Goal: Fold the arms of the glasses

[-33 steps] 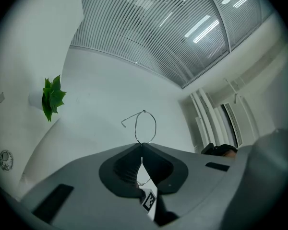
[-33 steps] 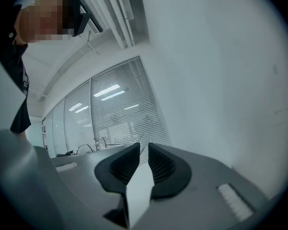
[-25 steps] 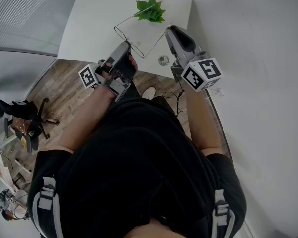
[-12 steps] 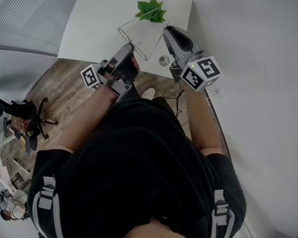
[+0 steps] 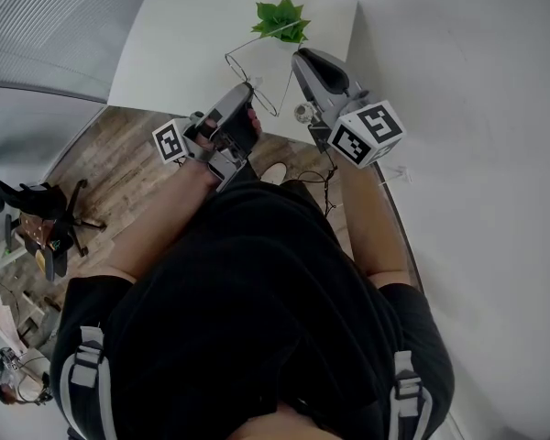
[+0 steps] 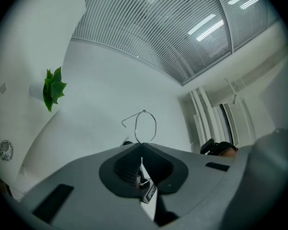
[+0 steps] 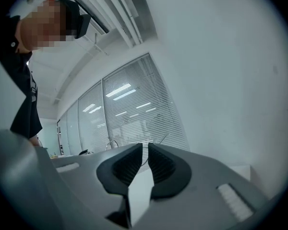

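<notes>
Seen from the head camera, both bare forearms reach forward from the torso, the left forearm (image 5: 156,218) angled inward and the right forearm (image 5: 371,223) running nearly straight ahead. The left gripper (image 5: 244,88) tilts upward, its jaws pressed together (image 6: 141,144) on the thin wire of the glasses (image 6: 155,127). The right gripper (image 5: 298,56) points level, close beside the left one (its marker cube (image 5: 367,133) faces the camera). Its jaws (image 7: 145,145) have just been closing and stand a narrow slit apart, with a thin wire of the glasses at the slit; whether the pads touch it cannot be told.
</notes>
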`<state>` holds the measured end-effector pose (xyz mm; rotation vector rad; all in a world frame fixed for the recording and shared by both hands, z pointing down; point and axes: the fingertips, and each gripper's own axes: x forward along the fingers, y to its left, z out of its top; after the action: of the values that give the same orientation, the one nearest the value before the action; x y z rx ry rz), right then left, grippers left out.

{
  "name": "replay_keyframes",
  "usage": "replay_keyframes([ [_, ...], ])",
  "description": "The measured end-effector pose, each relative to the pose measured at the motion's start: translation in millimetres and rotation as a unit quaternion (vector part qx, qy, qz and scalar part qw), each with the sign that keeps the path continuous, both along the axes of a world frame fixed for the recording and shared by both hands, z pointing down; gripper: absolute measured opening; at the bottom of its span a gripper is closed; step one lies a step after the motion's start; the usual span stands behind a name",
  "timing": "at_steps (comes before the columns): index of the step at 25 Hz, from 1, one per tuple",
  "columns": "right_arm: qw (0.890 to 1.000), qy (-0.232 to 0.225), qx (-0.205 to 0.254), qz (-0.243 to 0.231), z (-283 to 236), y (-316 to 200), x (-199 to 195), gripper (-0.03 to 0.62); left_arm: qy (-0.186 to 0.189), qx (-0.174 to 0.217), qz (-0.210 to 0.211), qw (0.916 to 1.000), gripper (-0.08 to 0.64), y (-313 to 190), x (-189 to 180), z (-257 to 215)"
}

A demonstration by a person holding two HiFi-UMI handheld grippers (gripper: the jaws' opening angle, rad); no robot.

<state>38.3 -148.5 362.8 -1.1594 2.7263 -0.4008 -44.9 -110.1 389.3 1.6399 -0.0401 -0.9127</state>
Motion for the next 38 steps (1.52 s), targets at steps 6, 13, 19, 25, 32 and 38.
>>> replay_keyframes([
  [6,1.0,-0.002,0.004,-0.018,-2.2,2.1,-11.6,0.026,0.001,0.002,0.003,1.0,0.014,2.1,2.0,0.2],
  [13,1.0,0.004,0.019,0.003,-7.1,1.2,-3.1,0.028,0.001,0.003,-0.004,1.0,0.014,0.8,0.0,0.5],
  [19,1.0,0.005,0.012,0.012,-2.4,-3.0,2.9,0.029,0.001,0.006,0.001,1.0,0.014,2.8,2.5,-0.5],
  [25,1.0,0.0,0.001,0.004,-5.0,-6.9,-5.5,0.032,-0.001,0.004,0.01,0.9999,0.014,-0.7,1.5,-4.5],
  [32,1.0,-0.006,-0.005,-0.006,-6.2,-7.7,-12.5,0.032,0.001,0.004,0.019,0.9998,0.014,0.1,2.6,-5.5],
  [38,1.0,-0.006,-0.005,-0.024,-8.0,-7.4,-22.0,0.032,0.0,0.003,0.026,0.9996,0.014,0.3,3.4,-4.3],
])
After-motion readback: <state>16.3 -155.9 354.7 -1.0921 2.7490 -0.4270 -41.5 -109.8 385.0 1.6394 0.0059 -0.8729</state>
